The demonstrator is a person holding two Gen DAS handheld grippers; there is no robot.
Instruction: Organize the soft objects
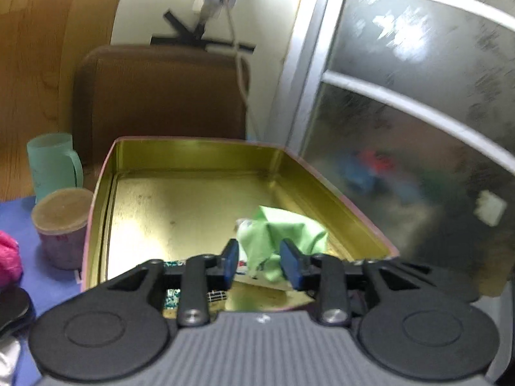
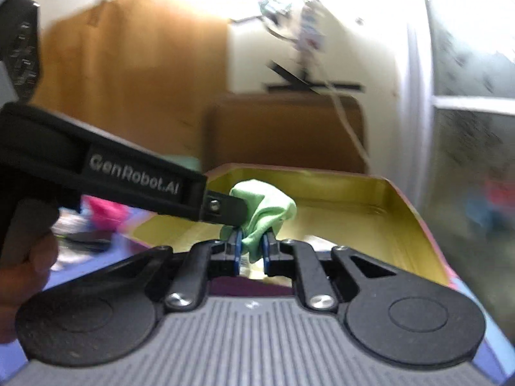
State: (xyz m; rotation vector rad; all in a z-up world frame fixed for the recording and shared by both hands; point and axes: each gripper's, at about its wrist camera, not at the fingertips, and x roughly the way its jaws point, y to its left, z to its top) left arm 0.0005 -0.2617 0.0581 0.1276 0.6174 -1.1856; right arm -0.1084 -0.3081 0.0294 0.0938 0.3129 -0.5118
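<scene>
Loosely crumpled, the green cloth (image 2: 262, 215) bunches above the tin (image 2: 399, 199), pinched by the right gripper (image 2: 252, 252).

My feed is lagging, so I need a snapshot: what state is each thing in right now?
Green cloth: crumpled, pinched by right gripper over the tin.
Right gripper: shut on the cloth.
Left gripper: slightly open, cloth between its pads, grip unclear.
Tin: lid off, mostly bare inside.
Green mug: upright beside the tin.
Pink cup: upright, top covered.
</scene>
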